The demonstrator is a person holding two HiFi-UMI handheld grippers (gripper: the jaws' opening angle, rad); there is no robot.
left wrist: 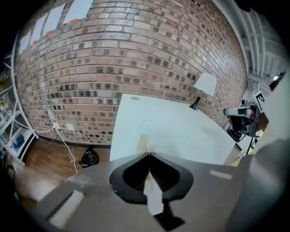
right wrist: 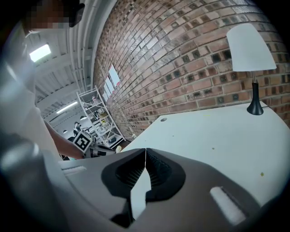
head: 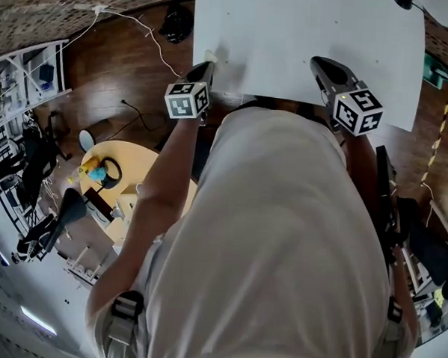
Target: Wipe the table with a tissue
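Closest to the lens is our own white cotton T-shirt (head: pixel 281 237). It eats up most of the head view, so the two tools only poke out past it.

Left tongs (left wrist: pixel 148 154) are clamped shut on a small cream-coloured paper tissue (left wrist: pixel 144 142). A crumpled bit of it sticks out just beyond the tips, over the near left corner of the plain white rectangular surface (left wrist: pixel 176 127). We can't tell whether the paper is touching the top yet, but it looks very close. Pinching it by one end makes sense to us, since the loose part can drag flat while the tips stay off the top.

Right tongs (right wrist: pixel 145 149) are closed too, with nothing between them, hovering over the near right side. They're probably just parked out of the wiping path.

At the far end stands a white-shaded desk lamp on a black stem (right wrist: pixel 251 50), well apart from the tissue, so it shouldn't be a bother early on. Our guess is the wiping hasn't properly begun, and starting at a corner lets us sweep across in rows.
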